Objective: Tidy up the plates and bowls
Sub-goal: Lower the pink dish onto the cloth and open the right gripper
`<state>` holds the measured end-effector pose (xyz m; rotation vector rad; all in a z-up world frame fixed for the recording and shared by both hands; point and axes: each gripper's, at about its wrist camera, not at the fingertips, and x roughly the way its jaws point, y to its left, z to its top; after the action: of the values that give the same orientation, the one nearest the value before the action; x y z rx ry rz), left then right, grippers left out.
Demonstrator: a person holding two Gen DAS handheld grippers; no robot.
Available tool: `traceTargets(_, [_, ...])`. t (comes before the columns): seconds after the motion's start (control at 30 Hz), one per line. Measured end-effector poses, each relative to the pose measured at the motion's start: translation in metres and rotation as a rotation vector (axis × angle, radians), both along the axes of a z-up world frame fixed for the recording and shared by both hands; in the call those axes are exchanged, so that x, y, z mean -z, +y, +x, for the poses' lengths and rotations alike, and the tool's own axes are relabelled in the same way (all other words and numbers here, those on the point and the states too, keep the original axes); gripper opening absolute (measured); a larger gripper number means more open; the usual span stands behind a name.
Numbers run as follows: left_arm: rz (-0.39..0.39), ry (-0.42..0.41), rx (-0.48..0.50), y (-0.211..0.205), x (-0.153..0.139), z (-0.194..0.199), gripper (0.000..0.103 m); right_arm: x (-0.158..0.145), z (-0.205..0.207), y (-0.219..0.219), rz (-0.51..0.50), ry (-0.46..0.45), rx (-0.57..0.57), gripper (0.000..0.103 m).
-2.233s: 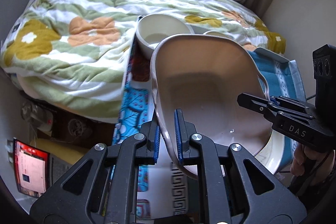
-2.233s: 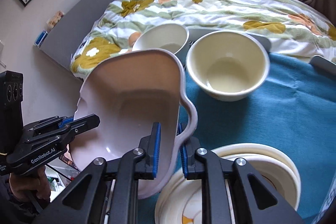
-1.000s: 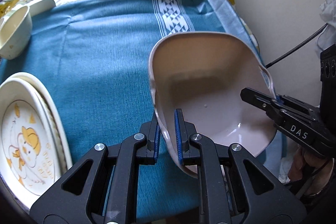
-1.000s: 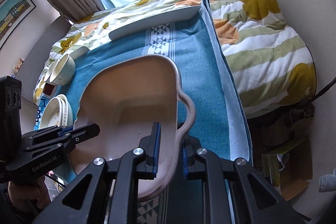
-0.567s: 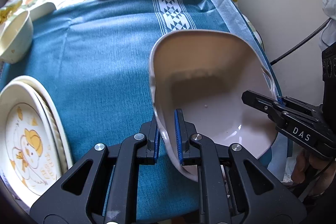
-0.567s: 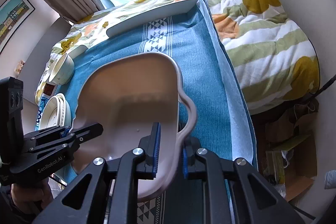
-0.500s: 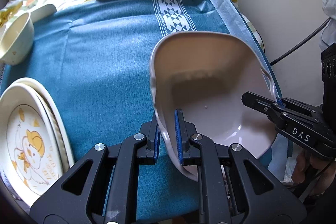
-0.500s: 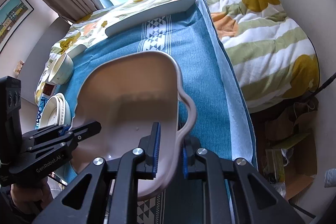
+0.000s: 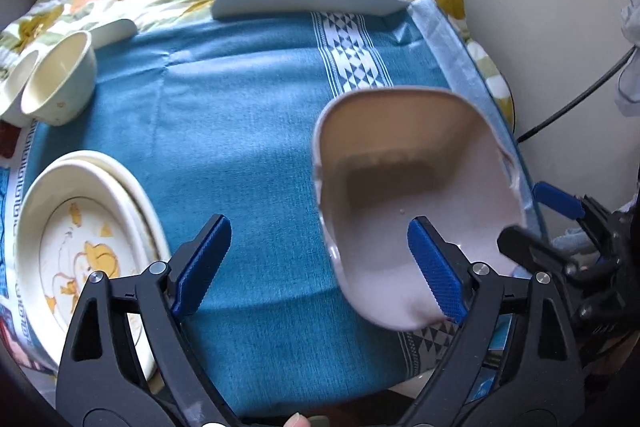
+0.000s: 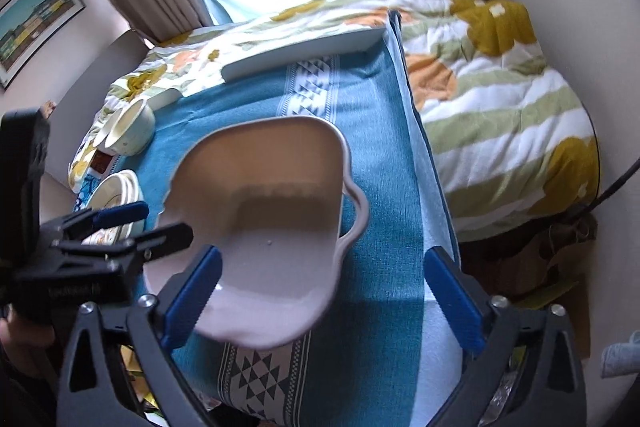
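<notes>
A pale pink square dish with side handles (image 9: 416, 187) rests on the blue tablecloth (image 9: 240, 115) near its right front corner; it also shows in the right wrist view (image 10: 272, 211). My left gripper (image 9: 320, 259) is open, its fingers apart on either side of the dish's left rim. My right gripper (image 10: 320, 287) is open too, fingers wide around the dish's right handle. Neither gripper holds anything. Stacked cream plates with a yellow duck print (image 9: 80, 247) lie at the left front. Two cream bowls (image 9: 60, 83) stand at the back left.
A long white tray (image 9: 308, 3) lies along the table's far edge. A flowered quilt (image 10: 500, 99) covers the bed behind and right of the table. A wall (image 9: 540, 7) and a black cable (image 9: 576, 103) are close on the right.
Both grippers have opened and let go of the pink dish, which now lies on the cloth near the right front corner.
</notes>
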<state>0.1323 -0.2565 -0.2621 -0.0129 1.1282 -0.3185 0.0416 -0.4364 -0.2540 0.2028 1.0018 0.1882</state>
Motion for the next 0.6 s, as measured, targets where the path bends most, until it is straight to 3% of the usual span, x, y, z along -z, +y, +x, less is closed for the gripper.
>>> traceTargets(0.33, [-0.020,-0.166,-0.092,0.064,-0.097,-0.034,0.090,-0.078,-0.006,0.046,-0.017,-0.165,-0.134,0.102])
traceTargets(0.5, [-0.017,-0.223,-0.169,0.129,-0.132,-0.032,0.090,-0.125,0.013,0.101,-0.054,-0.258,-0.207,0.102])
traceTargets(0.6, [-0.035,-0.244,-0.211,0.173,-0.144,-0.023,0.090,-0.138,0.031,0.131,-0.035,-0.257,-0.226,0.102])
